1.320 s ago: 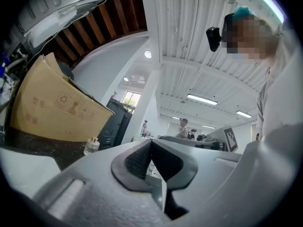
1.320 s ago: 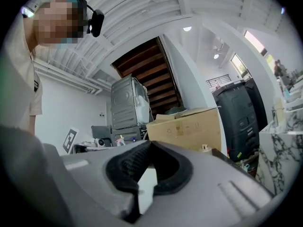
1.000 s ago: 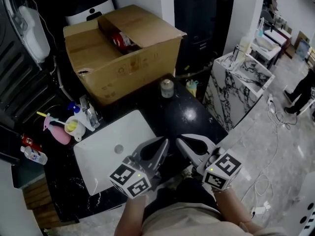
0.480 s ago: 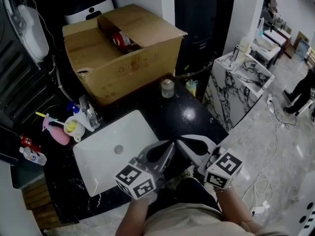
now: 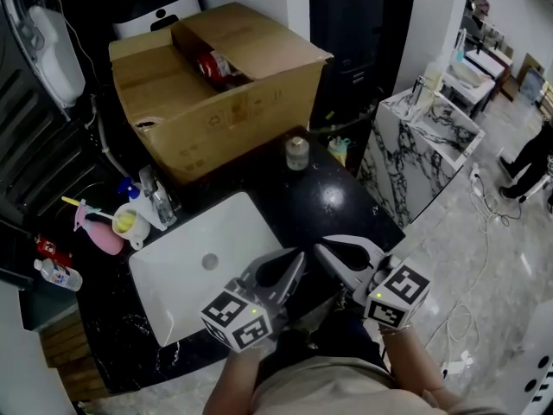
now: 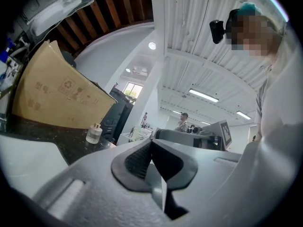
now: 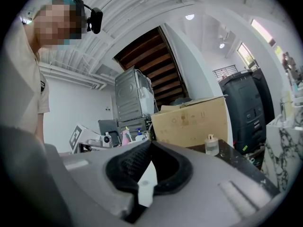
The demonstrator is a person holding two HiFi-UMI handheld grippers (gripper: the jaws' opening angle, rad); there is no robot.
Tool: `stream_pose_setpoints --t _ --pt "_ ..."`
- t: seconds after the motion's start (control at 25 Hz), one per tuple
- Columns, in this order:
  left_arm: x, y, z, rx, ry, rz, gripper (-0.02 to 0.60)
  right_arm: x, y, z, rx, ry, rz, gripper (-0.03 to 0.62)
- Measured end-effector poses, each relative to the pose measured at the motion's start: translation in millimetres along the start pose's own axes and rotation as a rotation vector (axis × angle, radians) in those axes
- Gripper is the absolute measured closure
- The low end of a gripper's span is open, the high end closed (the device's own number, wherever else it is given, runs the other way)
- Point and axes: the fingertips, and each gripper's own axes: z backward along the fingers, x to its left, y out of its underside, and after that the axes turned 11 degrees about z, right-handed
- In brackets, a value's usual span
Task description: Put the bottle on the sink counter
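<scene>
Left gripper: Your left gripper (image 5: 292,263) is low in the head view, at the near edge of the table (image 5: 333,199), by the near corner of the basin (image 5: 186,275). Its fingers (image 6: 136,162) are clenched tip to tip, with nothing between them.
Right gripper: Your right gripper (image 5: 325,252) is just beside the left one, and the 2 tips angle toward each other. Its fingers (image 7: 127,168) are pressed together and grasp nothing.
Bottle: A small clear glass bottle (image 5: 296,153) with a pale cap stands upright on the black table, near the foot of the cardboard box (image 5: 216,111). It is well apart from both grippers. It also shows in the left gripper view (image 6: 93,134) and the right gripper view (image 7: 211,145).
Table: Glossy black stone, with 1 white rectangular basin set into it and a round drain in the basin floor.
Box: Brown cardboard, flaps open, with something red inside. It stands behind the bottle.
Left of the basin: A chrome faucet (image 5: 155,197) and a pink spray bottle (image 5: 98,226) close together.
Right of the table: A white marble-patterned counter (image 5: 415,158), apart from the table. A person (image 5: 529,161) stands far off on the floor.
</scene>
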Motion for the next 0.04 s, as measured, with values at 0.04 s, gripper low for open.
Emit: stream_pose_setpoints --t 0.04 --pt "1.4 -0.1 0.5 0.004 -0.003 -0.001 0.575 -1.0 0.2 -0.8 -0.001 0.002 -0.002 0.591"
